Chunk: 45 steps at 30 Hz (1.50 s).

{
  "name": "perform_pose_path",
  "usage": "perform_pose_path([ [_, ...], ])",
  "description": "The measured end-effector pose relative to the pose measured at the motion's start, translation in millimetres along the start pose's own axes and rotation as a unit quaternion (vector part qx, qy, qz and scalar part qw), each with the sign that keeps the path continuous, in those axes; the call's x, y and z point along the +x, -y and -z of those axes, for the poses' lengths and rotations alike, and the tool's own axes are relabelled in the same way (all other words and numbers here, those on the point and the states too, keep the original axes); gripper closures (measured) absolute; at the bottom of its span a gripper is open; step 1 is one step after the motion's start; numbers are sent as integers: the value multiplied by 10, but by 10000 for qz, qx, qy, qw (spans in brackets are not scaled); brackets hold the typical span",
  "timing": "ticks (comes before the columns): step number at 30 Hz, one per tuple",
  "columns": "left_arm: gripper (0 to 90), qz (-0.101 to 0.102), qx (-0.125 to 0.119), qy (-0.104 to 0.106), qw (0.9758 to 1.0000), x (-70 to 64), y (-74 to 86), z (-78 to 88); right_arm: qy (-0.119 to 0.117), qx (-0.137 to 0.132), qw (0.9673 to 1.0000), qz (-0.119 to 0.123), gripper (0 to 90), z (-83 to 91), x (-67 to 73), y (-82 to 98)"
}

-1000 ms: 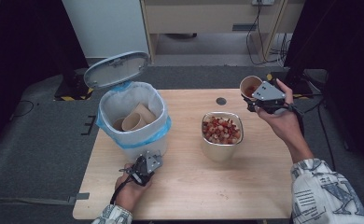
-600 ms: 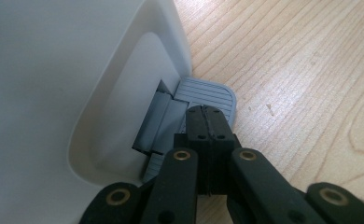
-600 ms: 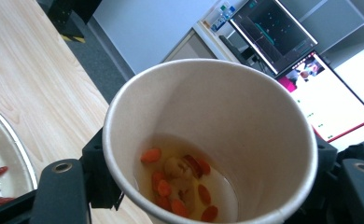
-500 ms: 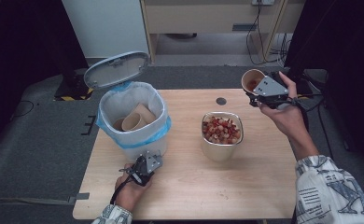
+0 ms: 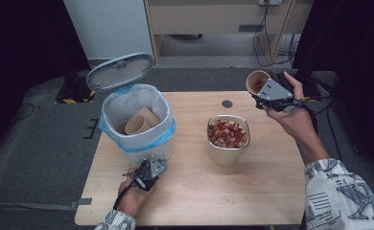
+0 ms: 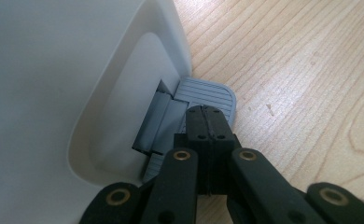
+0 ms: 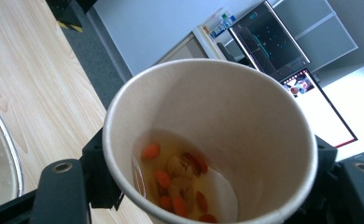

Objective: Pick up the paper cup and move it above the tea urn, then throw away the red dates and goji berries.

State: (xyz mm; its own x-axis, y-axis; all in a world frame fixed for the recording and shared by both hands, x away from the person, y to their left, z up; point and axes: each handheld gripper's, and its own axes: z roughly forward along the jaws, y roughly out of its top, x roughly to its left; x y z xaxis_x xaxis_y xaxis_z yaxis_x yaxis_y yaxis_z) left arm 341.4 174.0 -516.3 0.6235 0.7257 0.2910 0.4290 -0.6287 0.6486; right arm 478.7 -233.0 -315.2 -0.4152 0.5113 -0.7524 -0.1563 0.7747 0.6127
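Observation:
A white pedal bin (image 5: 136, 143) with a blue liner stands at the table's left, its lid (image 5: 120, 71) raised. Two paper cups (image 5: 139, 122) lie inside it. My left gripper (image 5: 149, 168) is shut, and its closed tips (image 6: 207, 119) rest on the bin's grey pedal (image 6: 213, 93). At the far right, above the table, my right gripper (image 5: 266, 88) is shut on a paper cup (image 5: 257, 81). The cup (image 7: 245, 112) is tilted and holds a little liquid with red berries (image 7: 180, 182). A metal container (image 5: 227, 155) of red and white pieces stands mid-table.
A small dark hole (image 5: 227, 103) sits in the wooden tabletop (image 5: 252, 191) near its far edge. Beyond the table are a grey floor, a wooden cabinet (image 5: 214, 19) and cables (image 5: 271, 28). Dark curtains hang at both sides.
The right hand has raised the cup slightly, away from the metal container. The left gripper has stayed on the pedal, with the lid still up.

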Motion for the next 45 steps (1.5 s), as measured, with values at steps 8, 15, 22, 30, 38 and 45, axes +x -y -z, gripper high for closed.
perform_pose_path([
  [8,899,10,-6,7,10000,2,1,0,-80,1,9999,135,284,-39,39,-51],
  [15,899,11,-5,10,10000,2,1,0,-91,-16,9997,205,283,-53,56,-108],
  [22,899,15,-2,5,10000,1,0,0,-101,-28,9995,289,283,-46,71,-131],
  [30,899,18,-8,12,10000,3,1,0,-62,28,9989,471,282,-39,97,-139],
  [38,899,15,-5,8,10000,2,0,0,-47,116,9950,993,283,-38,194,-167],
  [45,899,18,-8,13,10000,4,1,-1,-44,140,9917,1276,283,-39,252,-193],
])
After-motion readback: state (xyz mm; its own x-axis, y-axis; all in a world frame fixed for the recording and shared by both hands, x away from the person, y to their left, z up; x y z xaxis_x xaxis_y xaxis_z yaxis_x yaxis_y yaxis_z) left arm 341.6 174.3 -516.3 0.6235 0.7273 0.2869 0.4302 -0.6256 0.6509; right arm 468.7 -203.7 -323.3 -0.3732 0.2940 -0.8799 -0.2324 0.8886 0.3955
